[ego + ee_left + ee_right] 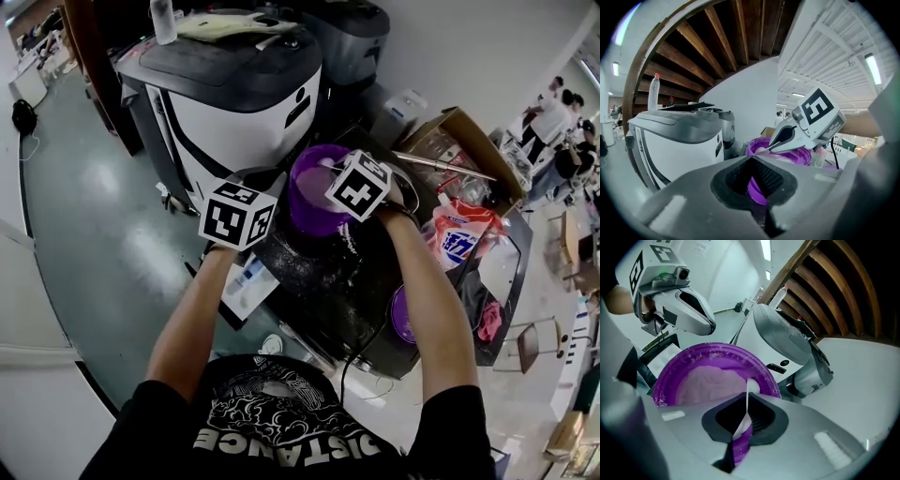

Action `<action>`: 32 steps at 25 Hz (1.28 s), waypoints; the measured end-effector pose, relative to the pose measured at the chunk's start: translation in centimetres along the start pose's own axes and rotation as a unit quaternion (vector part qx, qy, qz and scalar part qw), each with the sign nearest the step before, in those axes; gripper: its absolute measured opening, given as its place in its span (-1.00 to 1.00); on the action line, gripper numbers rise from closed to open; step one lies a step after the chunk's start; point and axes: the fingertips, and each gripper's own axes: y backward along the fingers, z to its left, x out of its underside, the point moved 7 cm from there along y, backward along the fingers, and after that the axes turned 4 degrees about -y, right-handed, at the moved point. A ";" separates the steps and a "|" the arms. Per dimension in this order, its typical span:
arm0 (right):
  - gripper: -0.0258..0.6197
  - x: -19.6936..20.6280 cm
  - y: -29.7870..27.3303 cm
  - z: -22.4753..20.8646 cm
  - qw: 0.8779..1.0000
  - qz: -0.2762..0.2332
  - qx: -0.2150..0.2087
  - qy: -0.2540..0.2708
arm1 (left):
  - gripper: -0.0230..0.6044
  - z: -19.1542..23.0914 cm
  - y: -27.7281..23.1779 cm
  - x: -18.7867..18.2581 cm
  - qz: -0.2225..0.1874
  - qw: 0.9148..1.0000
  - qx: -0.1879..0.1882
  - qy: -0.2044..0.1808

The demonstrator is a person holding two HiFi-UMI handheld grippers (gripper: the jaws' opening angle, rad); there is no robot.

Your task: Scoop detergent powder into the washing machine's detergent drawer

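The scooping step is under way. The right gripper (746,416) has its jaws pinched on the thin white handle of the scoop (749,386), and the scoop's bowl dips into the powder (710,383) just inside the near rim of the purple tub (670,373). The tub is open and well filled, and it stands at the far left corner of a machine's dark top (323,277), which is dusted with spilled powder. The left gripper (757,180) hangs just beside the tub's left wall with its jaws drawn close, gripping nothing I can make out.

What looks like the drawer (246,281) juts out below the top's left edge, under the left forearm. I'd say the next move is to lift the scoop out loaded and level, then carry it left and down over that edge to the drawer without tipping.
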 end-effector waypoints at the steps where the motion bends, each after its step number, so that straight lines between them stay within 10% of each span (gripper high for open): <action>1: -0.81 0.0 -0.1 0.0 1.000 0.004 -0.004 0.002 | -0.92 0.0 0.0 -0.1 -0.001 1.000 -0.001 0.000; 32: -0.81 -2.6 -1.9 2.2 0.981 0.079 -0.159 -0.074 | -0.92 -0.4 0.9 0.4 0.004 1.000 0.002 -0.031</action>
